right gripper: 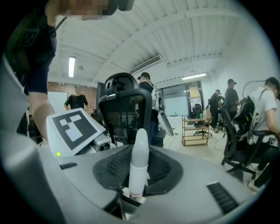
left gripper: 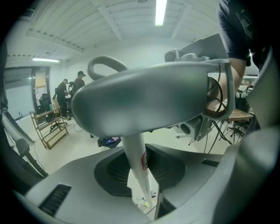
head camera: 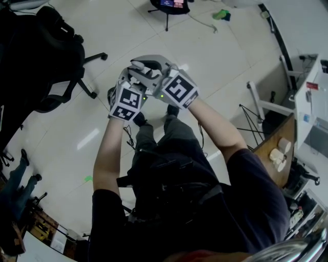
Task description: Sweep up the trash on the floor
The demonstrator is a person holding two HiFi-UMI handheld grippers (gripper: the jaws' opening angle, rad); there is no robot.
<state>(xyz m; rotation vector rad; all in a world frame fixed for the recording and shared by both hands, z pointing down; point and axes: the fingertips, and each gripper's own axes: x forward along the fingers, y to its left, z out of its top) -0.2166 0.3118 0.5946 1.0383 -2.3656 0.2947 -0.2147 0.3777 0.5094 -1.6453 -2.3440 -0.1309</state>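
In the head view my left gripper [head camera: 136, 71] and right gripper [head camera: 156, 65] are held close together in front of the person's body, above the pale tiled floor [head camera: 215, 56]. In the left gripper view a white tapered handle [left gripper: 138, 162] with a red label runs down between the jaws of the left gripper [left gripper: 141, 177] to the floor, where small bits of trash [left gripper: 144, 202] lie at its foot. The right gripper's grey body [left gripper: 144, 98] crosses just above. In the right gripper view a white handle's rounded end [right gripper: 140, 153] stands between the jaws of the right gripper [right gripper: 139, 177].
A black office chair [head camera: 48, 61] stands to the left and another chair base [head camera: 166, 13] at the top. A green object [head camera: 222, 14] lies on the far floor. A wooden table [head camera: 279, 153] with rolls is at the right. People stand by a wooden shelf cart [left gripper: 49, 124].
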